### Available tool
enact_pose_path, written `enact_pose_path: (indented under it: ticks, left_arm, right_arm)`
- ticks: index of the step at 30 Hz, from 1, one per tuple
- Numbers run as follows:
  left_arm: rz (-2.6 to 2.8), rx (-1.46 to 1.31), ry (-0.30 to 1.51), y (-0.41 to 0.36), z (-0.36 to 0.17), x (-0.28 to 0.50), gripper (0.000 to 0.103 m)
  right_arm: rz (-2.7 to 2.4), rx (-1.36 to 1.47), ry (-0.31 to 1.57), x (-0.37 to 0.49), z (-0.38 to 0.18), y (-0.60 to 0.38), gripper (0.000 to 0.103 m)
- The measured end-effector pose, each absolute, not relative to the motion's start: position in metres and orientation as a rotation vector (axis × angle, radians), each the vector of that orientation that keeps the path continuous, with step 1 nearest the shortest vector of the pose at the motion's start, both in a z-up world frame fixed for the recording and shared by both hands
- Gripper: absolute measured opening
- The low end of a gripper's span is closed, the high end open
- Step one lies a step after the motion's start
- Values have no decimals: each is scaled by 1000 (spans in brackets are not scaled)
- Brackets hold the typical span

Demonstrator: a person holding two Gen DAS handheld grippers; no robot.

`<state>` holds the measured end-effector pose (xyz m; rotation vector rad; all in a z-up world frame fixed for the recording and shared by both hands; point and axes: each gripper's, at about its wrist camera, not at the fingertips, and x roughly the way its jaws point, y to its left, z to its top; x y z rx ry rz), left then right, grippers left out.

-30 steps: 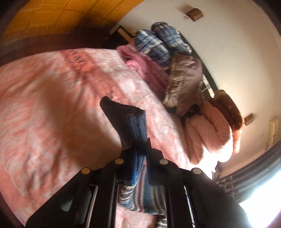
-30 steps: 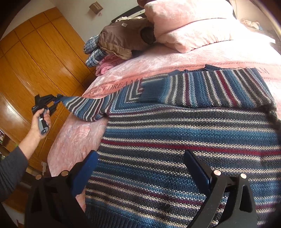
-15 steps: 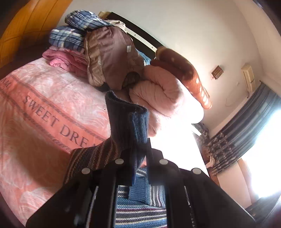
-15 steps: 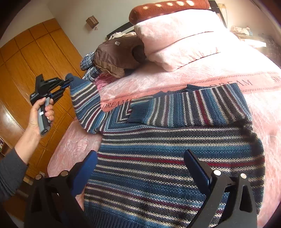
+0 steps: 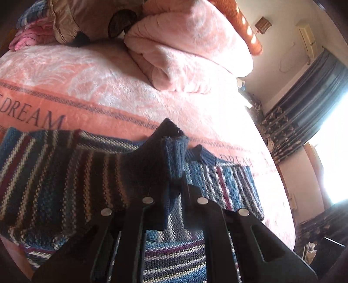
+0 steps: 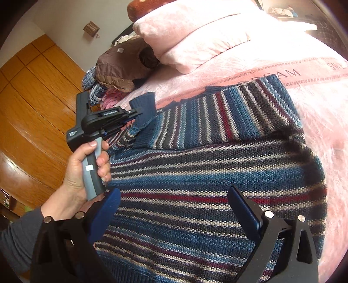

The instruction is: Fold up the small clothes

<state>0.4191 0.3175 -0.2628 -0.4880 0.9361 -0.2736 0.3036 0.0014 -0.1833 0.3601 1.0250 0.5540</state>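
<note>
Pink bedspread (image 6: 315,122) carries the striped sweater (image 6: 206,174); my left gripper (image 6: 132,113) pinches its sleeve cuff (image 6: 144,106) for folding inward, right gripper (image 6: 174,206) spread empty above.

Home bedroom. Bed (image 6: 322,122) with pink blanket (image 5: 121,91) printed "DREAM", folded pink duvet (image 5: 184,43) and pink pillows (image 6: 195,37) at the head, orange-brown bolster (image 6: 141,5) behind. Pile of clothes (image 6: 117,65) on the bed corner. Wooden wardrobe doors (image 6: 32,104) alongside. Dark curtains (image 5: 304,108) at a bright window, wall air conditioner (image 5: 307,38), small wall switch (image 6: 91,27).
</note>
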Motion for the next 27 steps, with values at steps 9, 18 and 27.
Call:
enact_pose_path:
  ticks: [9,18,27]
  left_arm:
    - [-286,-504,934,335,-272,377,79]
    - [-232,-632,918,365,-285,251,85]
    - [-198,-759,936,374,-317,201,85]
  right_arm:
    - [683,800,1238,421,-224,6,74]
    - [629,950,1403,505,-297,82,58]
    - [575,843,1424,526,-294,110,10]
